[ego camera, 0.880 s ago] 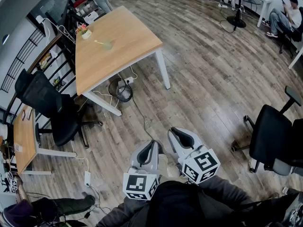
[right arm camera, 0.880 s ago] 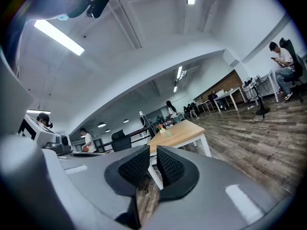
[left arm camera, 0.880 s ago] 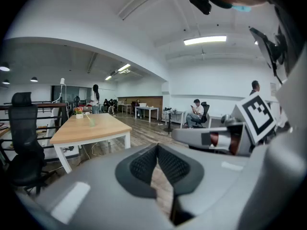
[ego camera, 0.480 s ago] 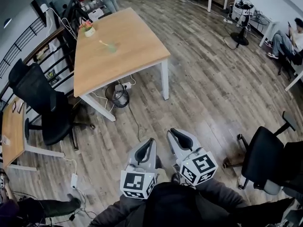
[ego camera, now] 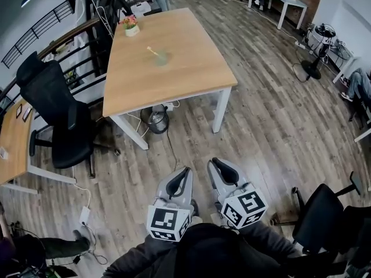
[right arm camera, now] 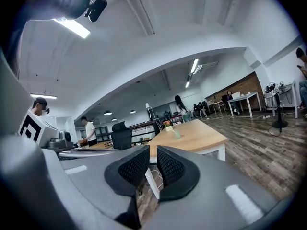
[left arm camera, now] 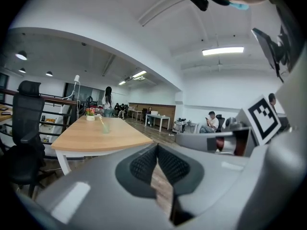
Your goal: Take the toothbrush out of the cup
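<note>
A pale green cup [ego camera: 160,57] with a toothbrush [ego camera: 153,51] leaning out of it stands on the far half of a light wooden table [ego camera: 191,80]. I see the cup far off in the left gripper view [left arm camera: 105,127] and in the right gripper view [right arm camera: 177,134]. Both grippers are held low, close to the person's body, well short of the table. My left gripper [ego camera: 184,172] [left arm camera: 157,148] has its pads meeting at the tips, with nothing held. On my right gripper [ego camera: 215,162] [right arm camera: 153,152] a narrow gap shows between the pads, and nothing is in it.
A small flower pot [ego camera: 131,28] sits at the table's far end. A black office chair [ego camera: 58,117] stands left of the table and another chair [ego camera: 324,219] at the lower right. A round appliance [ego camera: 155,119] and cables lie under the table. People sit far back.
The table with the cup has come nearer and moved toward the middle of the head view. Both grippers keep the same place in front of the body.
</note>
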